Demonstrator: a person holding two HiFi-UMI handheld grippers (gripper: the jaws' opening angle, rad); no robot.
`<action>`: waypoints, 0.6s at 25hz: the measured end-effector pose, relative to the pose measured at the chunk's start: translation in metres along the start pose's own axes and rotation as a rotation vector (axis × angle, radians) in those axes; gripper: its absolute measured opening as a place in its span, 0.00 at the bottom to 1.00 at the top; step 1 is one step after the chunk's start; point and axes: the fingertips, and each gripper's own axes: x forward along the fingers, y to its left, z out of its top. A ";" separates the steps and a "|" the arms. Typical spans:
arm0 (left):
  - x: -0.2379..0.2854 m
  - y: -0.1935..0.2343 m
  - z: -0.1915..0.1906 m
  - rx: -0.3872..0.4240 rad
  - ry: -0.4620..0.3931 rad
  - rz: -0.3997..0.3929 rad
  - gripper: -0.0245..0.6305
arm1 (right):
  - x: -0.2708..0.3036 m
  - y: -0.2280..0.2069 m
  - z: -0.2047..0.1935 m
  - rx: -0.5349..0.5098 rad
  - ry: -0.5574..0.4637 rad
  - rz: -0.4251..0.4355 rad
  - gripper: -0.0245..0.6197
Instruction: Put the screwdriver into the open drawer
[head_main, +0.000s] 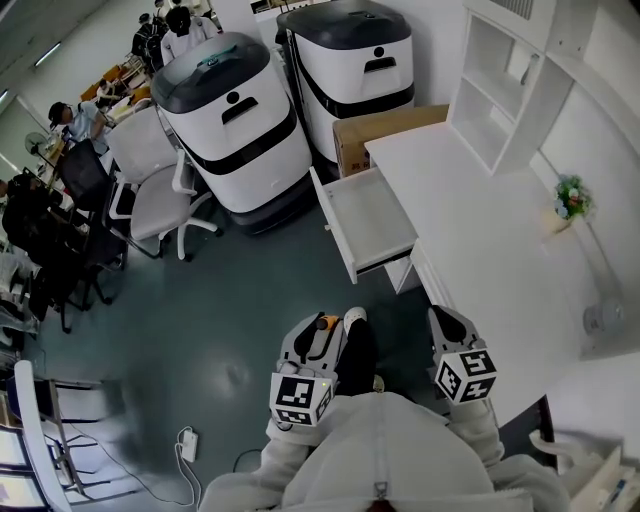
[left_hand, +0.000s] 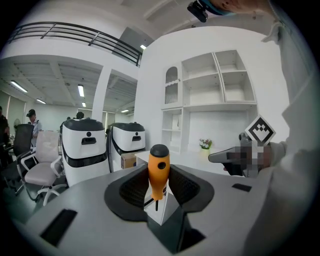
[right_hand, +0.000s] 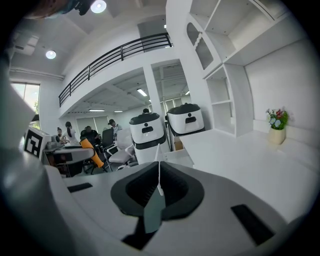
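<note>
The left gripper (left_hand: 159, 194) pinches the orange-handled screwdriver (left_hand: 158, 169), whose black cap stands above the pads, near the person's body. The right gripper (right_hand: 159, 181) has its jaws pressed together on nothing. Farther off, the open drawer (head_main: 372, 222) juts leftward from the white desk (head_main: 500, 260). Each gripper's cube (head_main: 300, 397) bears black-and-white square markers.

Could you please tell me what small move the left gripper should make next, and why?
Probably carry the left gripper forward over the drawer. Its jaws already clamp the screwdriver by its orange handle, and the drawer stands pulled out and looks bare, still some way ahead of it.
</note>
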 end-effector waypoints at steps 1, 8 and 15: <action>0.006 0.000 0.001 0.002 0.003 -0.006 0.24 | 0.004 -0.004 0.002 0.002 0.001 -0.004 0.09; 0.056 0.019 0.015 0.017 0.010 -0.038 0.24 | 0.043 -0.025 0.026 0.022 -0.007 -0.023 0.09; 0.108 0.064 0.045 0.011 -0.013 -0.030 0.24 | 0.098 -0.037 0.071 0.037 -0.027 -0.016 0.09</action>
